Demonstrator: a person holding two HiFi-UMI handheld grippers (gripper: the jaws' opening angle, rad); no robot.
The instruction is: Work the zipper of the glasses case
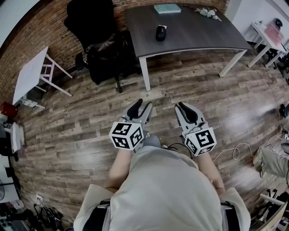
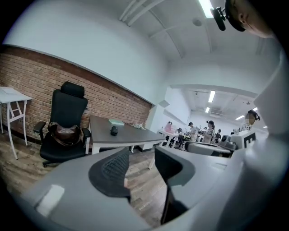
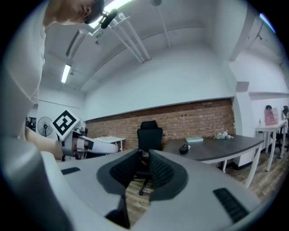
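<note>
The black glasses case (image 1: 160, 33) lies zipped on the dark grey table (image 1: 203, 31) across the room, far from both grippers. It also shows as a small dark lump in the left gripper view (image 2: 114, 130) and in the right gripper view (image 3: 184, 148). The person holds both grippers close to the body, over the wooden floor. My left gripper (image 1: 142, 105) (image 2: 142, 155) stands open with nothing between its pads. My right gripper (image 1: 182, 106) (image 3: 143, 155) has its jaws only narrowly parted and also holds nothing.
A black office chair (image 1: 101, 45) carrying a brown bag stands left of the table. A teal book (image 1: 167, 8) and a white bunch (image 1: 208, 12) lie on the table's far side. A small white table (image 1: 29, 74) stands at the left. Cables (image 1: 235, 151) trail on the floor to the right.
</note>
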